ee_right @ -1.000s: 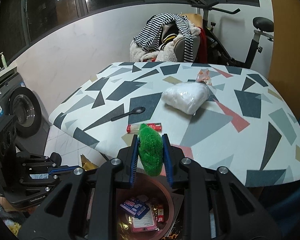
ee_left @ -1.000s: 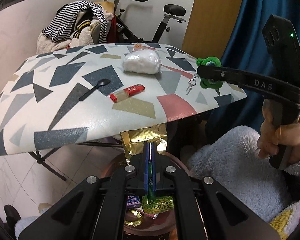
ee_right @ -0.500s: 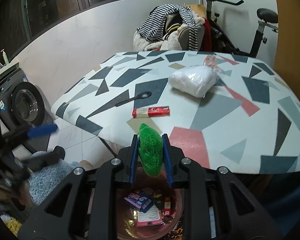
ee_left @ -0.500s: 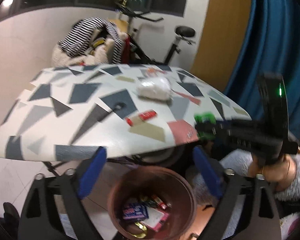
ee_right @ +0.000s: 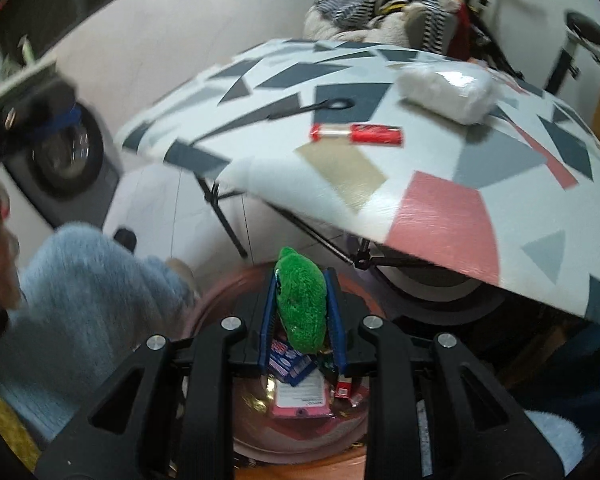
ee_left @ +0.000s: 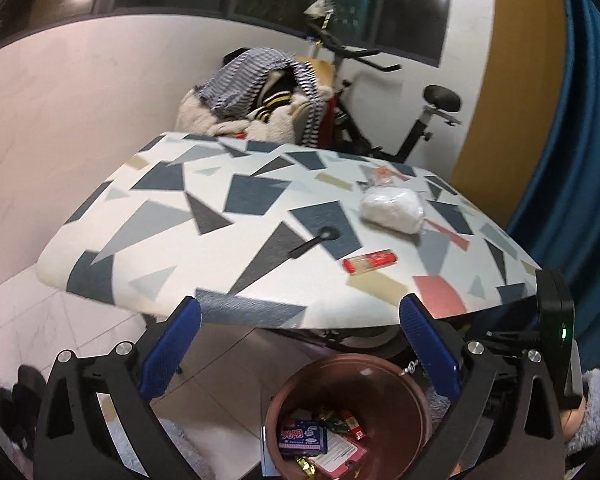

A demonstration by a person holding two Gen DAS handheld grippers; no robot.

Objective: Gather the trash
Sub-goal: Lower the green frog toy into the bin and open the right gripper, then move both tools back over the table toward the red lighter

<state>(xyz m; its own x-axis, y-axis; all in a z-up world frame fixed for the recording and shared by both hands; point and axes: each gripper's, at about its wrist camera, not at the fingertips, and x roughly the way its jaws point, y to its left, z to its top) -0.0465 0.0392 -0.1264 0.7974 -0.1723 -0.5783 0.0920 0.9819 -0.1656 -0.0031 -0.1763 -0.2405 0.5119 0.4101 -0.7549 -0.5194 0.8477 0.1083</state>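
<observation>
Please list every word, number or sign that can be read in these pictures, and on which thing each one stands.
None can be read for sure.
Blue packet in the bin: white characters, too blurred.
Pink card in the bin: small print, too small.
Red wrapper on the table: print too blurred.

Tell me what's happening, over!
Left gripper opening, nothing between its jaws. Right gripper shut on green fuzzy thing, above trash bin. Nothing in the way.
</observation>
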